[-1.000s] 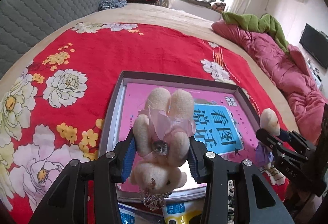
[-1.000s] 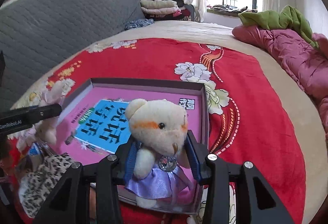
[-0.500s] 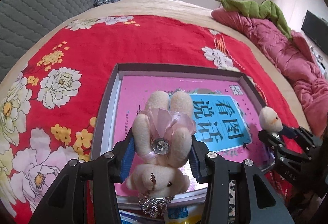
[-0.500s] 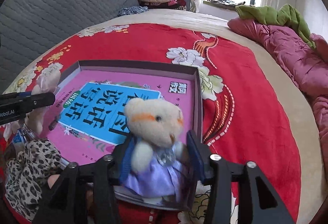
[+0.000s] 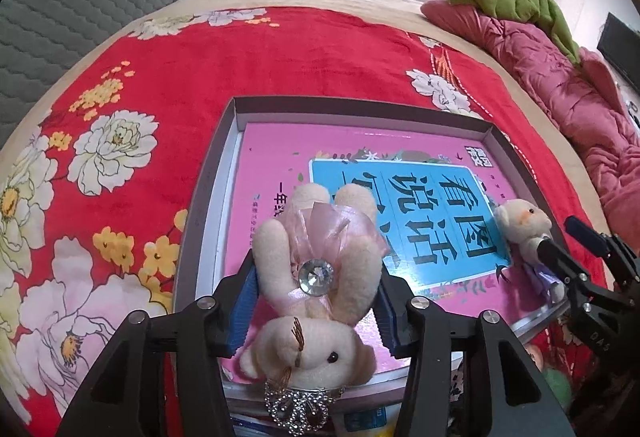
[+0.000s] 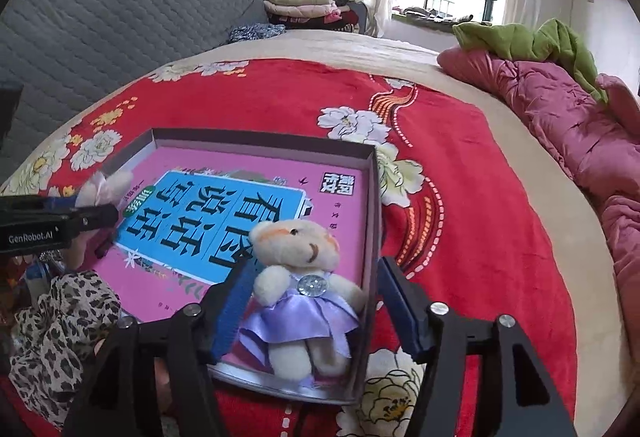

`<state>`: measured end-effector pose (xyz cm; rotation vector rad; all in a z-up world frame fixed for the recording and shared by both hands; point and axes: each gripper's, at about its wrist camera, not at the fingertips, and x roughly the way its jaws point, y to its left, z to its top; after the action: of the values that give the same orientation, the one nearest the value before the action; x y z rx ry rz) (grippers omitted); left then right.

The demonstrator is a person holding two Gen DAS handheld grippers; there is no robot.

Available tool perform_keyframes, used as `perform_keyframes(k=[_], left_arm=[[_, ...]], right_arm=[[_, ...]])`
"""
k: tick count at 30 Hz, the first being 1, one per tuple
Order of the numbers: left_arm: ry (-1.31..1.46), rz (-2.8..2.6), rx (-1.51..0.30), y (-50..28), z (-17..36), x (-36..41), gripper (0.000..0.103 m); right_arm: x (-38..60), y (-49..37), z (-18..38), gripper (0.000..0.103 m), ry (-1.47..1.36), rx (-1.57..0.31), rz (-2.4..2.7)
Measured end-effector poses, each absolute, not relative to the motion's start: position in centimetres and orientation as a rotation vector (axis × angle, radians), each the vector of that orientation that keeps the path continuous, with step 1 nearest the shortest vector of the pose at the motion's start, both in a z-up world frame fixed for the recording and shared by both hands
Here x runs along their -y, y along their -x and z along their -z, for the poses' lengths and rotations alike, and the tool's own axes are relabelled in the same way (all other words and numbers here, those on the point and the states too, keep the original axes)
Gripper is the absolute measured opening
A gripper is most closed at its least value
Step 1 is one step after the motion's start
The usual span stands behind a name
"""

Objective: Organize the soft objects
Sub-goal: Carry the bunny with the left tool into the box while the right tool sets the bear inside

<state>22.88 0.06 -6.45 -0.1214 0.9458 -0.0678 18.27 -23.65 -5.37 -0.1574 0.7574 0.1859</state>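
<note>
My left gripper point(image 5: 316, 301) is shut on a cream bear in a pink ribbon dress point(image 5: 316, 277), held head-down over the near left end of a grey box point(image 5: 360, 109) whose floor is a pink and blue book point(image 5: 400, 205). My right gripper point(image 6: 312, 301) is open around a cream bear in a purple dress point(image 6: 300, 289), which sits in the box's point(image 6: 256, 137) near right corner; the blue pads stand apart from it. The purple bear also shows in the left wrist view point(image 5: 522, 225), and the pink bear in the right wrist view point(image 6: 104, 189).
The box lies on a red flowered blanket point(image 5: 200, 77) on a bed. A pink quilt point(image 6: 568, 117) with green cloth lies along the right. A grey padded headboard point(image 6: 120, 25) stands behind. A leopard-print sleeve point(image 6: 60, 321) is near left.
My right gripper has opened and the purple bear has come to rest in the box corner. My left gripper has moved forward over the box with the pink bear.
</note>
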Motion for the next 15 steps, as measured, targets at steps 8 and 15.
perform_keyframes(k=[8,15], left_arm=[[0.145,0.079,-0.960,-22.9,6.4,-0.2,0.063],[0.172,0.094,-0.956,-22.8,6.0,-0.5,0.065]], right_arm=[[24.4,-18.2,4.5,0.064,0.128,-0.736,-0.172],[24.9,-18.2,4.1,0.064,0.107,-0.733,-0.162]])
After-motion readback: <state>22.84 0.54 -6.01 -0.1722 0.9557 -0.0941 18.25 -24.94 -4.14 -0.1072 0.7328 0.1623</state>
